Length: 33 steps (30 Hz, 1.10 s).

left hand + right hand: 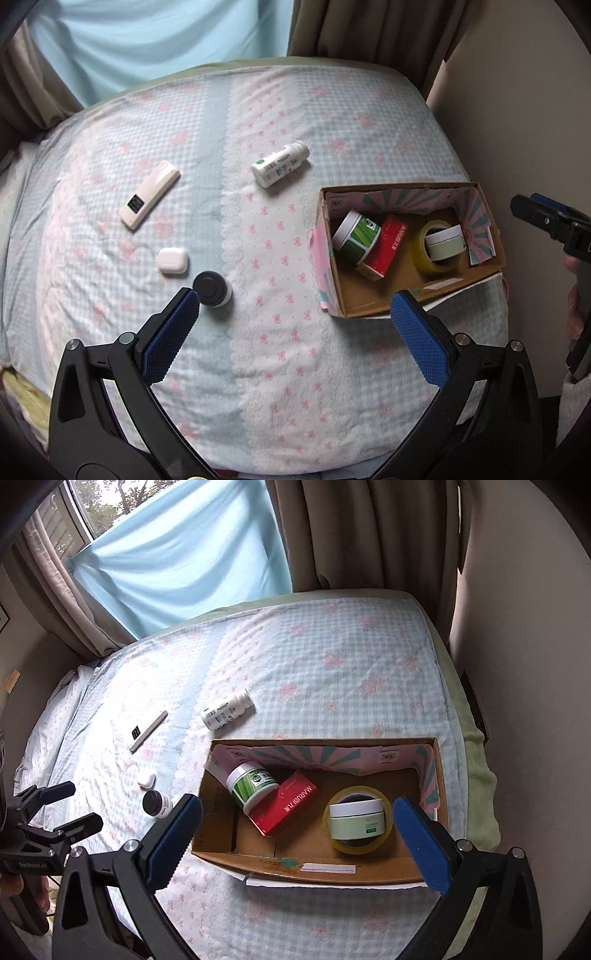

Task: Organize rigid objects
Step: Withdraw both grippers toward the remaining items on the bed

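Observation:
A cardboard box (436,291) (325,873) sits on the bed at the right. It holds a green-labelled jar (251,781), a red carton (286,803), a yellow tape roll (356,845) and a pale green jar (356,821). Loose on the sheet lie a white bottle (279,164) (228,709), a white remote (149,194) (147,731), a white earbud case (172,260) (146,779) and a black-capped jar (212,289) (157,803). My left gripper (295,317) is open and empty, its left fingertip beside the black-capped jar. My right gripper (297,823) is open and empty over the box's near wall.
The bed has a blue checked sheet (280,258) with pink bows. Curtains (369,535) and a light blue cloth (184,554) hang behind it. A wall (517,664) stands close on the right. Each gripper shows in the other's view: the right (546,221), the left (62,808).

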Tool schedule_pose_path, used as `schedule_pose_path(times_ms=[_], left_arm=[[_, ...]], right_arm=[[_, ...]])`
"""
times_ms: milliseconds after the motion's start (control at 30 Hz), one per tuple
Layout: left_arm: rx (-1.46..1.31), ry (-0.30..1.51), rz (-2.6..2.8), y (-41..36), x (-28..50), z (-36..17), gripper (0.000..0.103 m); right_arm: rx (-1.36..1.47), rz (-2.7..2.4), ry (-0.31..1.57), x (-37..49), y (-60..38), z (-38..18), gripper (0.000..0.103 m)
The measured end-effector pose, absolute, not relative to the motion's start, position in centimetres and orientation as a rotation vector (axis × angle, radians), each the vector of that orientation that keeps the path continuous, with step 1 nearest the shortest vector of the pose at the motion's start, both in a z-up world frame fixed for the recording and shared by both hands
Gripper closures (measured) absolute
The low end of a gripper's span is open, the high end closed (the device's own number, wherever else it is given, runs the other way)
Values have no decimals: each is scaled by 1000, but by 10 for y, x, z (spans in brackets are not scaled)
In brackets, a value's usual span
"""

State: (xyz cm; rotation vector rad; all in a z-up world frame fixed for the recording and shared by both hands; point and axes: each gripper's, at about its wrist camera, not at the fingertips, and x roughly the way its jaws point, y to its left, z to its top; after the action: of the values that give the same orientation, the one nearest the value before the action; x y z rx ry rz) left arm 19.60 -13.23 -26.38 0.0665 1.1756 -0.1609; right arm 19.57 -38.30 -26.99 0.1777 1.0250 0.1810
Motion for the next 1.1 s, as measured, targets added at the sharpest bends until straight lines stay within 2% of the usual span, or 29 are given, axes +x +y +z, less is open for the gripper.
schedule_pose_path(times_ms=[267, 467, 767, 1100], left_arm=[[36, 1130, -102, -73, 171, -245, 0], [-93, 1166, -27, -27, 167, -271, 0], [-153, 1249, 86, -6, 178, -332, 0], [-213, 1317, 160, 6, 207, -387, 0]], right_arm=[[60, 282, 995, 213, -339, -222, 0], [-112, 403, 1014, 258, -302, -214, 0], [-340, 612, 1123, 334, -248, -265, 0], [-781, 842, 1162, 388, -183, -335, 0]])
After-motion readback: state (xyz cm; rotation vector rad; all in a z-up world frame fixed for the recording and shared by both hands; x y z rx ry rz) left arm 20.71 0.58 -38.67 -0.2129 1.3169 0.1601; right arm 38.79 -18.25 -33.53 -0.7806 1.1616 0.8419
